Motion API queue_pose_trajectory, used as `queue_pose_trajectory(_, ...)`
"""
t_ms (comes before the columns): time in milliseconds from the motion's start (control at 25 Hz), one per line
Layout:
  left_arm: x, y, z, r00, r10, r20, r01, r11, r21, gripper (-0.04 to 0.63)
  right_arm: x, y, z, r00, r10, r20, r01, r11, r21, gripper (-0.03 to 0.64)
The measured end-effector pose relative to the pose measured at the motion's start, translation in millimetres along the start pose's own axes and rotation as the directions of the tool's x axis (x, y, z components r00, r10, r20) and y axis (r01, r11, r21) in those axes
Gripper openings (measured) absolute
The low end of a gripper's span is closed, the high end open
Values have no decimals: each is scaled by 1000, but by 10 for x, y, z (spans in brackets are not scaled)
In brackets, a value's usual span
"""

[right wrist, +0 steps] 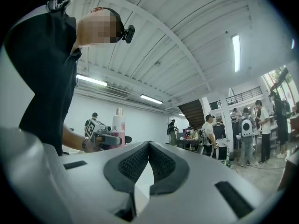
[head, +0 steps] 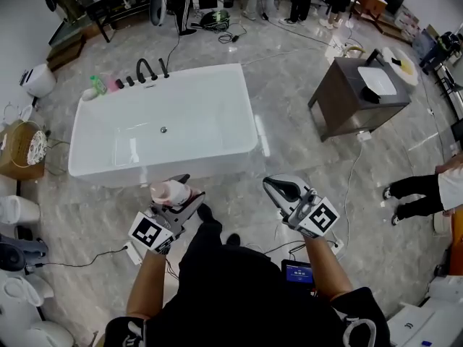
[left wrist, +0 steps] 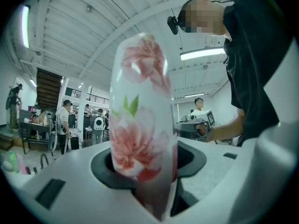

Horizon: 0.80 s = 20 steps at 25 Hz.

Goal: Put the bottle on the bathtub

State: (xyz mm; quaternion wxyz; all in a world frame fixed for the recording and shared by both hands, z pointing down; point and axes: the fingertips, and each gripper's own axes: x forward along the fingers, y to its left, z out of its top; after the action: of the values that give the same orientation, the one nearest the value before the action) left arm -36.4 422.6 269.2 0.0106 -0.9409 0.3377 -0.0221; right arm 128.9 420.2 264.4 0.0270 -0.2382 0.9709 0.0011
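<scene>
Head view of a person standing at the near side of a white rectangular bathtub (head: 233, 104) on a grey marbled floor (head: 304, 157). The left gripper (head: 182, 188) pinches a white plastic bottle printed with pink flowers (head: 169, 191), carried just short of the tub's near wall. To its right, the right gripper (head: 279, 187) has its jaws pressed together, empty. Black curved faucet (head: 146, 69) on the far left rim.

The person (head: 231, 288) wears a black short-sleeved top; the grey left tool (head: 182, 192) and right tool (head: 270, 185) bear black-and-white square markers.
</scene>
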Motion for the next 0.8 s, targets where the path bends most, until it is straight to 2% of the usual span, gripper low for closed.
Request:
queue_pose_trajectory(360,319,507,-130,1000,-3,-8,3,1000,-3,227,236,-410,-96,1000,-9,-5,9,1000,-8,11)
queue_pose_trajectory(800,1159,1633,-167,999,-35,1,35,999,4,227,862,-1425,-218,998,-50,-25,50,999,4,11)
